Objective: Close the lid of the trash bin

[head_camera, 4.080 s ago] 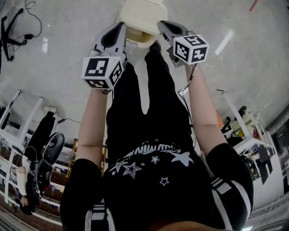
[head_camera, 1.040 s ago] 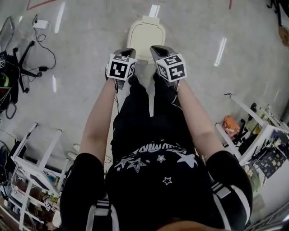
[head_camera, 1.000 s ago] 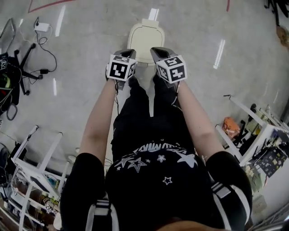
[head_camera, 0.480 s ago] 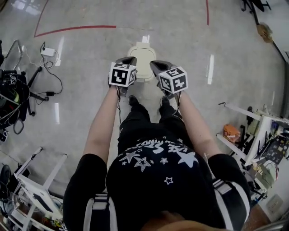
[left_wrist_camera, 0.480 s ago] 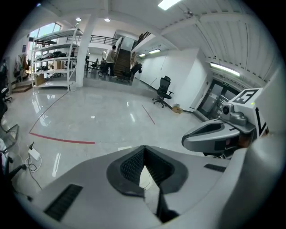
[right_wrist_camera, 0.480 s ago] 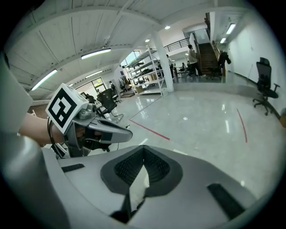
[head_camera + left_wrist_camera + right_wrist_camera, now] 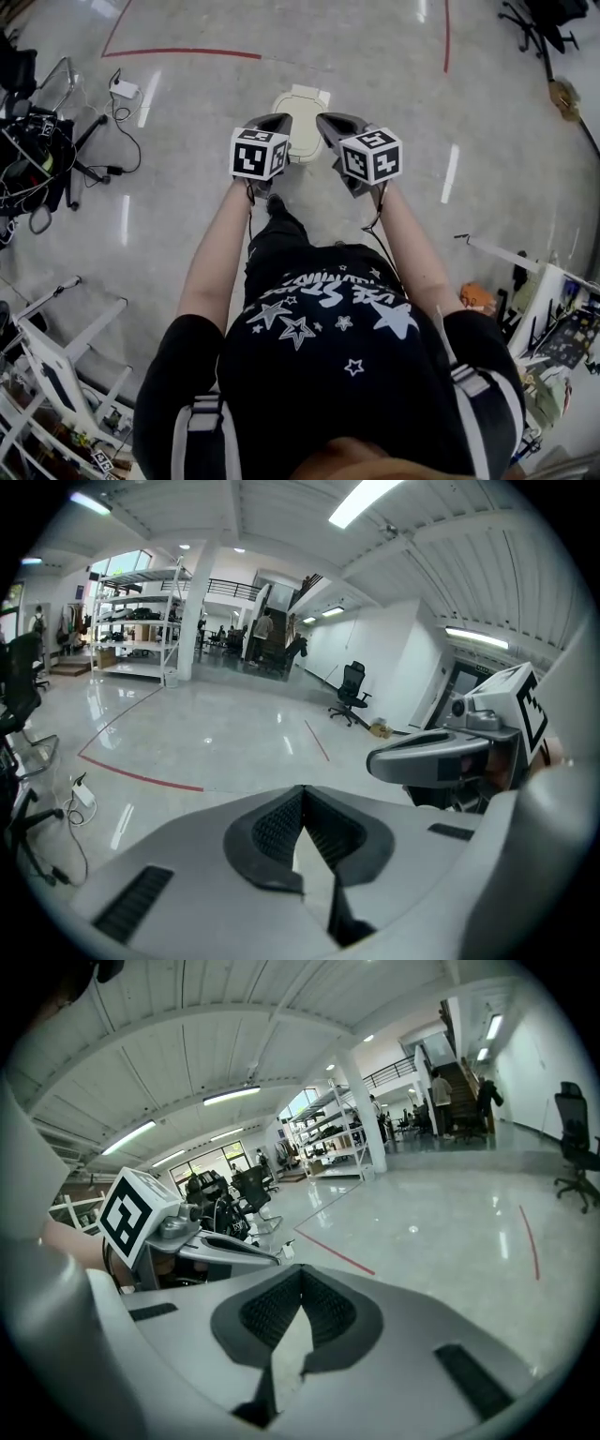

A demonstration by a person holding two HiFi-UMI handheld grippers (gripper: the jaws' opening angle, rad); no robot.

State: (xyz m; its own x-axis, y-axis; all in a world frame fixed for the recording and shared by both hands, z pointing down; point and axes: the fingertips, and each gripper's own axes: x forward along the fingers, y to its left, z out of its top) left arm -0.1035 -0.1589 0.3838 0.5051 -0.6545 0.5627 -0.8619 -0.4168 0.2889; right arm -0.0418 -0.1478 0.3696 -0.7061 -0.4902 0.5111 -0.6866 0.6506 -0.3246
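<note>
Trash bin (image 7: 302, 103): cream plastic, rounded-rectangular, lid lying flat and closed, on the glossy grey floor (image 7: 187, 187), far of both grippers. Left gripper (image 7: 302, 803): smooth grey shell, ribbed black-lined jaws meeting tip to tip, empty. Right gripper (image 7: 301, 1283): likewise closed, empty.

The trash bin (image 7: 300, 105) sits on the floor (image 7: 487, 94) just beyond the left claw (image 7: 277, 120) and right claw (image 7: 326, 119).

Black starred shirt (image 7: 323, 366), white-striped sleeves (image 7: 480, 398); grey left gripper (image 7: 279, 119) and right gripper (image 7: 325, 118)
</note>
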